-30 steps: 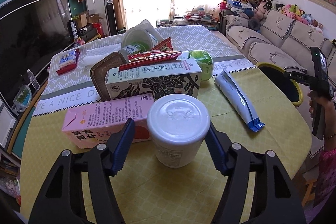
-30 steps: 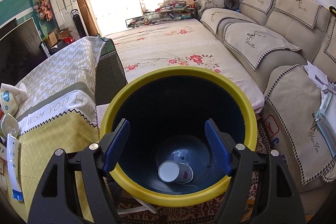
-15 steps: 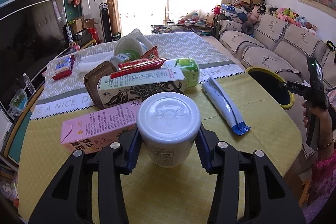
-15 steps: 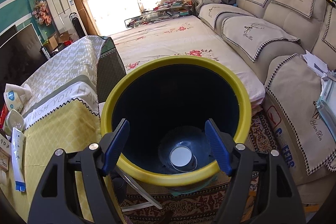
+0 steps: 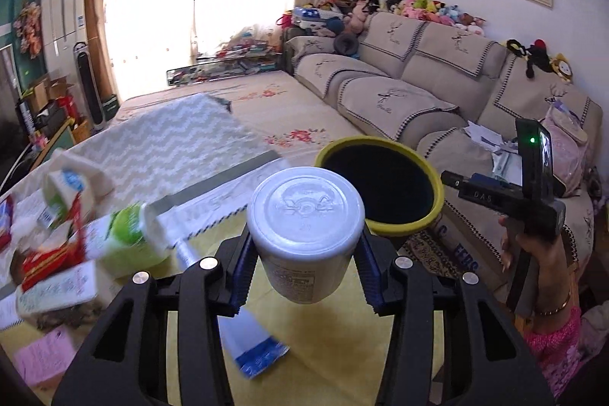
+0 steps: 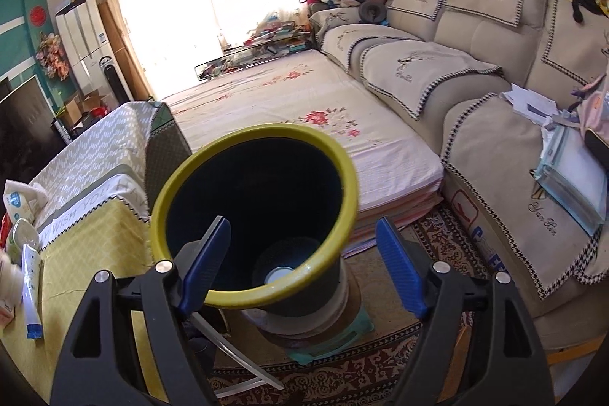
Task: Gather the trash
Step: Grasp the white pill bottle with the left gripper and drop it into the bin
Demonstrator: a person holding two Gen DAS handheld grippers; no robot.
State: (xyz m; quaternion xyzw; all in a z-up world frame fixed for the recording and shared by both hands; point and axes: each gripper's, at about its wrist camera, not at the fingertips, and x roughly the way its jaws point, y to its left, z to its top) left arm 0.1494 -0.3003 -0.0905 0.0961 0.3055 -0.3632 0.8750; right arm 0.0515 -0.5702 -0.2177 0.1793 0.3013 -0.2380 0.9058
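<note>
My left gripper [image 5: 306, 276] is shut on a white plastic tub [image 5: 304, 227] and holds it in the air above the yellow tablecloth [image 5: 342, 349]. Just beyond the tub stands the dark bin with a yellow rim [image 5: 407, 226]. In the right wrist view my right gripper [image 6: 300, 231] hangs over the near side of the bin [image 6: 251, 136]. Its jaws are opening and nothing is pinched between them. A white cup [image 6: 279, 274] lies at the bin's bottom. More trash lies on the table: a blue-and-white wrapper [image 5: 255, 349], a green-and-white cup [image 5: 133, 238], cartons [image 5: 57, 288].
A person's hand [image 5: 533, 246] carries the right gripper at the right edge of the left wrist view. A beige sofa [image 6: 475, 37] runs along the right wall. A floral-sheeted mattress [image 6: 304, 109] lies behind the bin. The bin stands on a green stool [image 6: 331, 337] over a patterned rug.
My left gripper closed on the white tub, lifted it off the table and swung right toward the bin. My right gripper drew back from the bin's mouth, and the bin now looks tilted.
</note>
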